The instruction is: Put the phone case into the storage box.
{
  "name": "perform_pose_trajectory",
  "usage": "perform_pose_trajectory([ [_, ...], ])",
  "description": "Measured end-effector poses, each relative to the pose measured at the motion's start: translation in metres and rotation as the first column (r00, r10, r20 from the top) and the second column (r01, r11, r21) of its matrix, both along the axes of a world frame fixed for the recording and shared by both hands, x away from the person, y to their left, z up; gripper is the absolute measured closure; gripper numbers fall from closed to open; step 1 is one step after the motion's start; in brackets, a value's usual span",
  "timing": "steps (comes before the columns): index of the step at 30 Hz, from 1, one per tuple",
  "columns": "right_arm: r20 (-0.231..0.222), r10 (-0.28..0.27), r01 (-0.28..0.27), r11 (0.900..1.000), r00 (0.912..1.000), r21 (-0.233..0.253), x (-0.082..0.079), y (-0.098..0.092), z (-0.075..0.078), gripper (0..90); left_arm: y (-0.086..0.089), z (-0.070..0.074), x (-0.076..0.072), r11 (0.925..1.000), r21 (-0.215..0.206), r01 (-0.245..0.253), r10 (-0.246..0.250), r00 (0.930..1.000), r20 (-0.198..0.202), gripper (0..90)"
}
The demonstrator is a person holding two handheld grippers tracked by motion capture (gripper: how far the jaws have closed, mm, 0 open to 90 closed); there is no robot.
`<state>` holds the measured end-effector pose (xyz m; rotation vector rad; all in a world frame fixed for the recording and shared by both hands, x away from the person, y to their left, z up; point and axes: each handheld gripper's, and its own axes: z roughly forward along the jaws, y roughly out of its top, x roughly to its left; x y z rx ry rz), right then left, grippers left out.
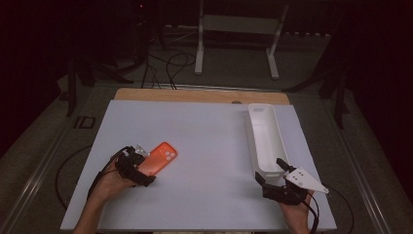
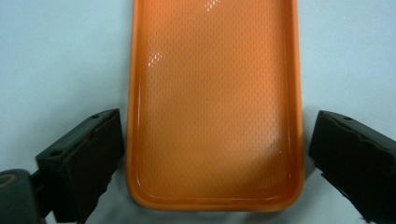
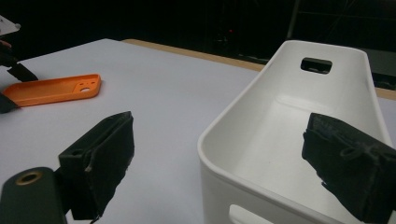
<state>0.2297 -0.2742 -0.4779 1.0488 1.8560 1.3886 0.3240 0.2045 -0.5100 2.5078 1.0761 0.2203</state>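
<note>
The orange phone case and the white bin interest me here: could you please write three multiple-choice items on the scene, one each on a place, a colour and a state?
1. Where does the orange phone case lie?
A. inside the bin
B. on the white table top, between the left gripper's jaws
C. on the floor

2. What colour is the long bin?
A. white
B. blue
C. black

3. How does the right gripper stand?
A. shut on the case
B. shut on nothing
C. open, one jaw on each side of the bin's near wall

Answers: 1 B, the left gripper view shows the case flat on the table top between the jaws; 2 A, the bin is white; 3 C, its jaws stand wide apart.
</note>
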Motion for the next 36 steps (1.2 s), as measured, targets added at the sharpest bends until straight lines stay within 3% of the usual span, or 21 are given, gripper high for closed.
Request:
perform_pose_trajectory([
  [10, -0.005, -0.003, 0.003, 1.0, 1.0, 0.0, 0.0002, 0.001, -0.0003, 9.2, 0.0003, 0.0031, -0.0016, 1.0, 0.003, 0.004, -0.004, 1.0, 0.0, 15.1],
  [20, -0.008, 0.0, 0.0, 1.0, 1.0, -0.005, 0.0006, 0.0019, -0.0007, 9.3, -0.0013, 0.0037, 0.0007, 0.9999, 0.014, -0.006, 0.006, 0.9997, -0.025, 15.4],
  [36, -0.006, -0.001, 0.001, 1.0, 1.0, -0.005, 0.0012, 0.0028, -0.0004, 9.2, 0.0013, 0.0035, -0.001, 1.0, -0.005, -0.005, 0.005, 1.0, -0.003, 16.3],
])
